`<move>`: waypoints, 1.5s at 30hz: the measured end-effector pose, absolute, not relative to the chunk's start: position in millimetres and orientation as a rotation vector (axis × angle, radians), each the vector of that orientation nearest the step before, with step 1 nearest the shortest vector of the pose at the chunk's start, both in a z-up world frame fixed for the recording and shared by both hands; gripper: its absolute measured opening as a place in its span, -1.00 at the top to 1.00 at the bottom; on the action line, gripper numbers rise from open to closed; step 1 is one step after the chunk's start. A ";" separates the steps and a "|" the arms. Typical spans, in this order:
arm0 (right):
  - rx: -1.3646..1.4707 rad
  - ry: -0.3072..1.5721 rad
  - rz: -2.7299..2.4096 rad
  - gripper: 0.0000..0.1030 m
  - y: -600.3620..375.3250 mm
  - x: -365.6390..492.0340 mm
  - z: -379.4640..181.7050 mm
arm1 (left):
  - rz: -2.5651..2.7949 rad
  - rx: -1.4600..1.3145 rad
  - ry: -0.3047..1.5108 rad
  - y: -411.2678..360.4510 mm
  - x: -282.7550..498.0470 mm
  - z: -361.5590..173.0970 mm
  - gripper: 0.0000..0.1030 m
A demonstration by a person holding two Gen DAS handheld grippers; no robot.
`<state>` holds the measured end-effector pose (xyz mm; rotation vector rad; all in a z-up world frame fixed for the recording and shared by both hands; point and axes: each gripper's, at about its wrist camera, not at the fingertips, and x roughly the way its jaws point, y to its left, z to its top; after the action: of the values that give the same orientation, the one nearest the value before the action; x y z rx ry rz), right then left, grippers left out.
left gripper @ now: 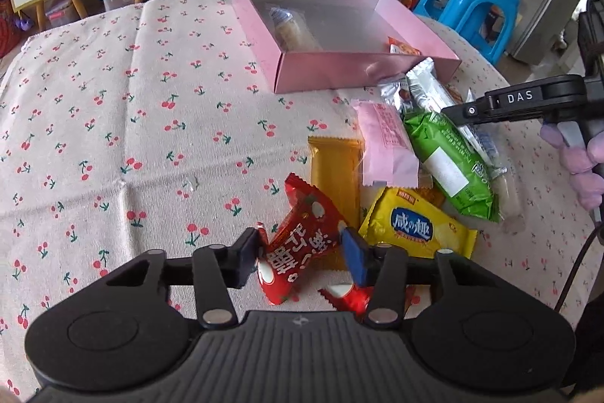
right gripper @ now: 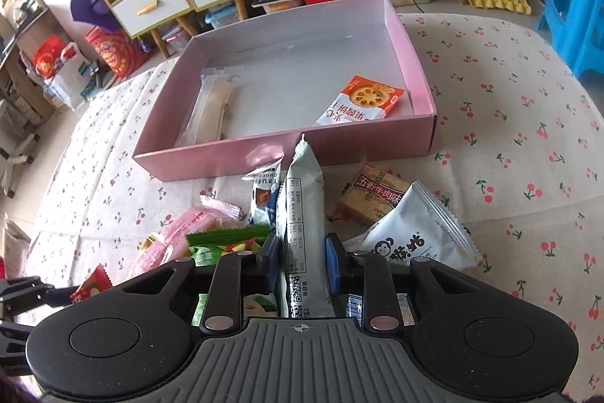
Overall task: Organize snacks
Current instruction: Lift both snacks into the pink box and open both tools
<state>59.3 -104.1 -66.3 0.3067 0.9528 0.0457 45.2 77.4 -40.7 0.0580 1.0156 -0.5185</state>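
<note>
Two grips: my left gripper (left gripper: 302,248) jaws clamp the red crinkly sweet wrapper (left gripper: 302,244); my right gripper (right gripper: 302,259) jaws pinch the long silver-grey foil packet (right gripper: 304,214), aimed at the pink cardboard box (right gripper: 226,157) ahead.

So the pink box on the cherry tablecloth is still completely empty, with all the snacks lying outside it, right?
Not quite. The pink box on the cherry tablecloth already holds two snacks: an orange cracker packet and a clear-wrapped snack, as the right wrist view shows. The other snacks lie outside it.
</note>
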 end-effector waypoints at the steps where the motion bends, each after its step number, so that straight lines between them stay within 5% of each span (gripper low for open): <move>1: 0.313 0.949 0.042 0.52 -105.5 58.8 -64.5 | -0.513 0.052 1.016 77.1 45.7 -39.7 0.16; 45: 0.695 0.765 0.082 0.53 -152.6 74.8 -13.6 | -0.390 -0.280 0.894 14.5 94.6 0.3 0.20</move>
<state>74.8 -152.6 -13.6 0.6947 0.7651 0.0818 94.6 14.5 0.3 -0.2802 0.8936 -0.3898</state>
